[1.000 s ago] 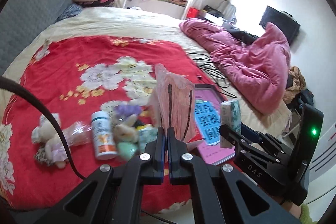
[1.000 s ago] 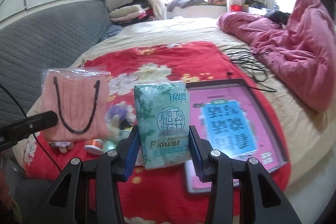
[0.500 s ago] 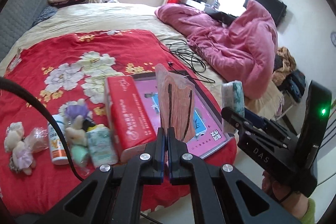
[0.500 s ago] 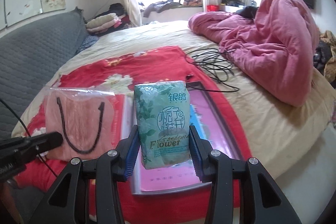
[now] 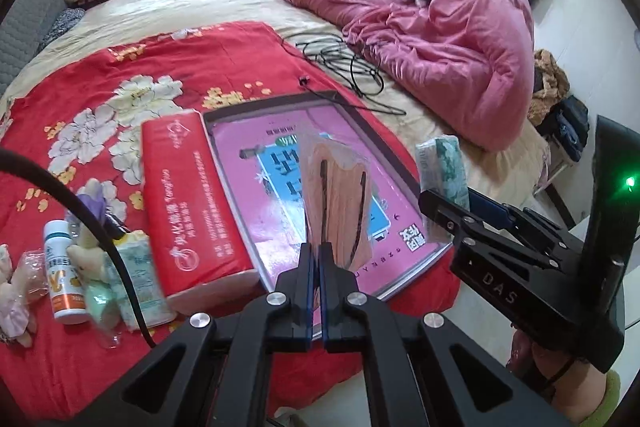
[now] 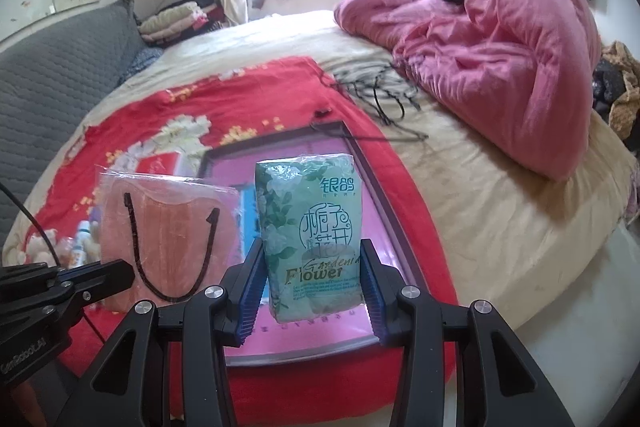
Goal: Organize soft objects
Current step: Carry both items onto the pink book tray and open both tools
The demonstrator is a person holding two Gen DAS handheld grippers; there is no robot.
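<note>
Claws grip goods: left claw [image 5: 319,255] bagged mask [image 5: 338,203], right claw [image 6: 312,283] tissue pack [image 6: 314,235].

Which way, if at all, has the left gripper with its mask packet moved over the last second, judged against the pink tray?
Yes. The left gripper carried the mask packet rightward, from above the toys and bottle to over the pink tray.

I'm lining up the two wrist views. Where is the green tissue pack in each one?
Left wrist: green tissue pack at right, edge-on, in the right tool.
Right wrist: green tissue pack centre, facing the camera.
Shared landmark: pink tray beneath.
</note>
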